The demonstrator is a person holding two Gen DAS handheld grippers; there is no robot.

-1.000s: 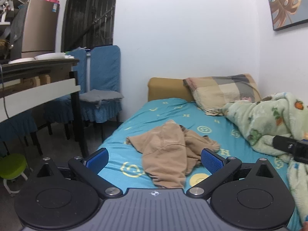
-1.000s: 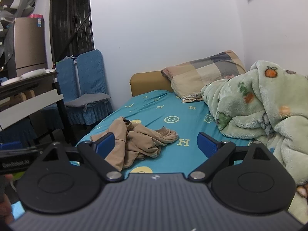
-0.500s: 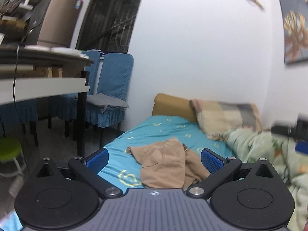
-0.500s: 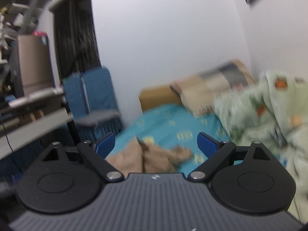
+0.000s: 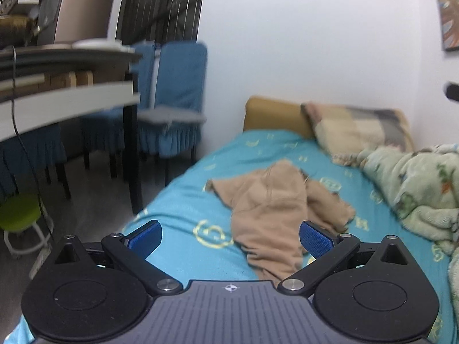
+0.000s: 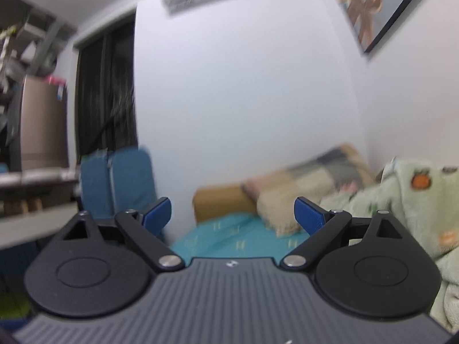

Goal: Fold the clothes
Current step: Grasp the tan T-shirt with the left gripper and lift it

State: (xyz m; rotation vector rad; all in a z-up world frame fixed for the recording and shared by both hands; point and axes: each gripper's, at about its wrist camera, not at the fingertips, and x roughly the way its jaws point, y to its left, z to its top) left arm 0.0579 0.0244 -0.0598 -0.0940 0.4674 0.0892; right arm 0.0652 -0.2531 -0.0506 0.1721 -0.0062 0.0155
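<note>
tan garment (image 5: 275,215) crumpled on the teal bed (image 5: 183,200), long axis running away from the camera; ahead of and below the left gripper (image 5: 231,239), spread wide, empty; right gripper (image 6: 233,215) likewise gaping, tilted up at the wall, garment out of its view; left nearer.

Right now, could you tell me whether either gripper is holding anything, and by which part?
Nothing is held. The left gripper and right gripper are both open and empty; the tan garment lies untouched on the bed.
</note>
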